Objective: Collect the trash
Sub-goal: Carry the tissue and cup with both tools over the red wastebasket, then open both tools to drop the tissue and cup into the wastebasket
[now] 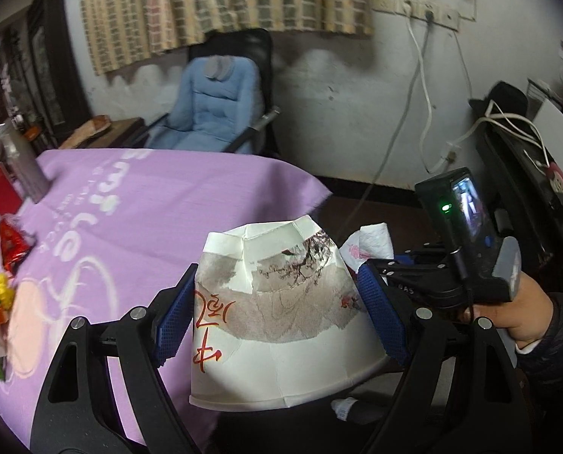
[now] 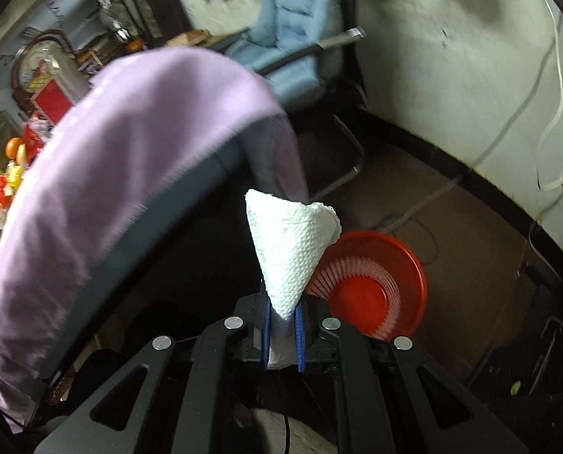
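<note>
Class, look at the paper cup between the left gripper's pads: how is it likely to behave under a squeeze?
The paper cup probably crushes easily: its upturned base is already creased and dented. It looks light and empty, held upside down. The left gripper spans its wide, tapered wall, so it might slip towards the narrow end.

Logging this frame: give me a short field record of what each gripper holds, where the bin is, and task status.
left gripper: shut on a crumpled white paper cup with a printed picture and red writing, held upside down
right gripper: shut on a folded white paper towel
bin: red plastic slatted waste basket on the brown floor, below and just beyond the paper towel
table: covered by a purple cloth, snack packets at its left edge
status: both items lifted, neither in the basket yet
</note>
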A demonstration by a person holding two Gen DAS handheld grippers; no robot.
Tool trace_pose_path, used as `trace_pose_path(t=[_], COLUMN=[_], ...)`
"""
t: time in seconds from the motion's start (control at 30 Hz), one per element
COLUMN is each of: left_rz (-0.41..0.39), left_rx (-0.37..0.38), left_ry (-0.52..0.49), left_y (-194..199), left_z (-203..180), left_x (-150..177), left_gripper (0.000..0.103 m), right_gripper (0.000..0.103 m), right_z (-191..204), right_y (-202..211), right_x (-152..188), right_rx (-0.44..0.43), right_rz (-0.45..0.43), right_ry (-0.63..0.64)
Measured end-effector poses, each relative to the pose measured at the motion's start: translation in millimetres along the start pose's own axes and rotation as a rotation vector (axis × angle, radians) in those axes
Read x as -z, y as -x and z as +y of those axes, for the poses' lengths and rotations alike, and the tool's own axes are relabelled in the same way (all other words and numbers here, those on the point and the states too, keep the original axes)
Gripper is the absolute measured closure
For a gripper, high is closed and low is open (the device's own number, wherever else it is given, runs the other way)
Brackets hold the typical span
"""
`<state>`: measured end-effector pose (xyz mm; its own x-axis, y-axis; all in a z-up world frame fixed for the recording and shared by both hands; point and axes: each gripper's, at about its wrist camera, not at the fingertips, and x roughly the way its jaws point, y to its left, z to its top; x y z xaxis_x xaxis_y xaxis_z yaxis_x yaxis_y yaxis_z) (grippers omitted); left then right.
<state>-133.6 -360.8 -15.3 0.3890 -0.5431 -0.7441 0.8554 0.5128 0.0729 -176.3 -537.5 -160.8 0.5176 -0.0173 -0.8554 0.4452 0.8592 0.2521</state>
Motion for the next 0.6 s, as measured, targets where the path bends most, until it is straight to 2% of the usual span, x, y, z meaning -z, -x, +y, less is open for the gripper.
trace_pose_path(t=[0.23, 0.37, 0.43, 0.5, 0.6], left_rz=[0.131, 0.218, 0.288, 0.375, 0.475], left_rx=[0.151, 0.187, 0.227, 0.275, 0.311], left_ry=[-0.048, -0.084, -0.069, -0.027, 0.029], left_y=[-71.1, -123.4, -158.5, -196.6, -244.9], left_z=[-37.9, -61.0, -68.6, -73.6, -80.7], left_x=[2.0, 5.4, 6.7, 9.2, 13.3], left_gripper=[0.023, 0.023, 0.023, 0.023, 0.023], right_gripper=[0.092, 0.092, 0.091, 0.09, 0.09], right_z=[-49.8, -72.6, -81.2, -91.4, -111.5], right_y=[-43.9, -70.0, -84.6, -103.8, -127.9], right_x=[25.4, 35.7, 38.9, 43.4, 49.5], right_rx=[0.019, 0.012, 0.006, 0.036, 0.051], right_rz=[0.102, 0.14, 0.157, 0.191, 0.232], right_ry=[-0.14, -0.21, -0.231, -0.247, -0.32])
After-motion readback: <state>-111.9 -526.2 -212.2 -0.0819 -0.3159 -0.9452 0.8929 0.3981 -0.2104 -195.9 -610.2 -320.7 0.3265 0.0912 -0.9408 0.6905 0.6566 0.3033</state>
